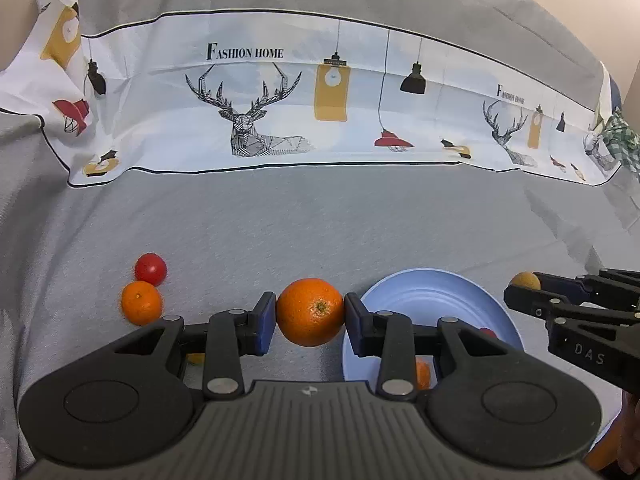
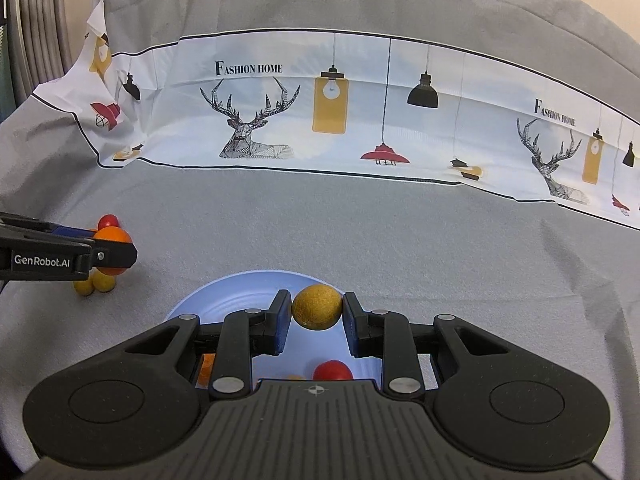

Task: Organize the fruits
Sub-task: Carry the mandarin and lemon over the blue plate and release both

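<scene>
My left gripper (image 1: pixel 310 314) is shut on a large orange (image 1: pixel 310 312), held above the grey cloth just left of the blue plate (image 1: pixel 432 296). My right gripper (image 2: pixel 316 312) is shut on a brownish-yellow round fruit (image 2: pixel 317 306) over the blue plate (image 2: pixel 240 292). A red fruit (image 2: pixel 333 370) and an orange piece (image 2: pixel 207 370) lie in the plate, partly hidden by the gripper. On the cloth to the left lie a small orange (image 1: pixel 141 303) and a red fruit (image 1: pixel 150 269). Two small yellow fruits (image 2: pixel 96 283) lie under the left gripper.
A printed cloth with deer and lamps (image 1: pixel 256 108) stands folded along the back of the grey cloth (image 1: pixel 320 216). A green checked cloth (image 1: pixel 620 140) is at the far right. Grey curtains (image 2: pixel 36 20) hang at the far left.
</scene>
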`<state>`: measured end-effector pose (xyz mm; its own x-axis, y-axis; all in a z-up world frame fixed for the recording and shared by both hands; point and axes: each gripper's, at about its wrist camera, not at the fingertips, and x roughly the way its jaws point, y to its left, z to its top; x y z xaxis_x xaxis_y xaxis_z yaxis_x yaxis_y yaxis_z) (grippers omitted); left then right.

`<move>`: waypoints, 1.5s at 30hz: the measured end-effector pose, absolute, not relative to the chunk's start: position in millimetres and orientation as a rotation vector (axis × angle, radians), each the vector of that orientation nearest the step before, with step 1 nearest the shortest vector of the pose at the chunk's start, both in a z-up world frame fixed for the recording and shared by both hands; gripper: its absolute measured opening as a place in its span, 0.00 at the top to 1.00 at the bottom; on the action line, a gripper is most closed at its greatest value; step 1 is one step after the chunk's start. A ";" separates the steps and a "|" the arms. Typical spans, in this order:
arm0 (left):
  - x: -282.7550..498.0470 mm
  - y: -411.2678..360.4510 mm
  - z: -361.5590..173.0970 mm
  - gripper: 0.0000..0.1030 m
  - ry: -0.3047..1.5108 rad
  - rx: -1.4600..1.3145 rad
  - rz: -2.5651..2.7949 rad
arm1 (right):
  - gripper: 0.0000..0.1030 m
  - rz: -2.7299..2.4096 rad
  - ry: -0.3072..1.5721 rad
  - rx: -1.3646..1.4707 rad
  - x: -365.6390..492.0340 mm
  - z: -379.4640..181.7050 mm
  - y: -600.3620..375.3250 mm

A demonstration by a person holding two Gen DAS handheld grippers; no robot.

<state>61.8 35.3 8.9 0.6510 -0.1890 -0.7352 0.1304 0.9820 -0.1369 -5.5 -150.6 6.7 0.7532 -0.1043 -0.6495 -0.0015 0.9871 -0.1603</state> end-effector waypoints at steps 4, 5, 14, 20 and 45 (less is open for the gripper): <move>60.2 31.3 9.9 0.61 0.834 -0.071 -0.215 | 0.72 -0.067 0.722 -0.152 -5.6 6.5 -152.4; 59.8 29.8 9.7 0.61 0.836 -0.074 -0.232 | 0.72 -0.070 0.723 -0.150 -5.9 6.3 -152.9; 54.5 -1.9 -9.6 0.61 0.974 -0.033 -0.482 | 0.72 -0.075 0.737 -0.157 -3.6 4.3 -150.9; 49.7 -14.1 -23.9 0.61 1.038 0.036 -0.519 | 0.72 -0.074 0.747 -0.160 -1.3 3.4 -150.3; 52.2 -12.4 -22.8 0.54 1.042 0.024 -0.510 | 0.43 -0.082 0.753 -0.176 0.0 0.4 -149.2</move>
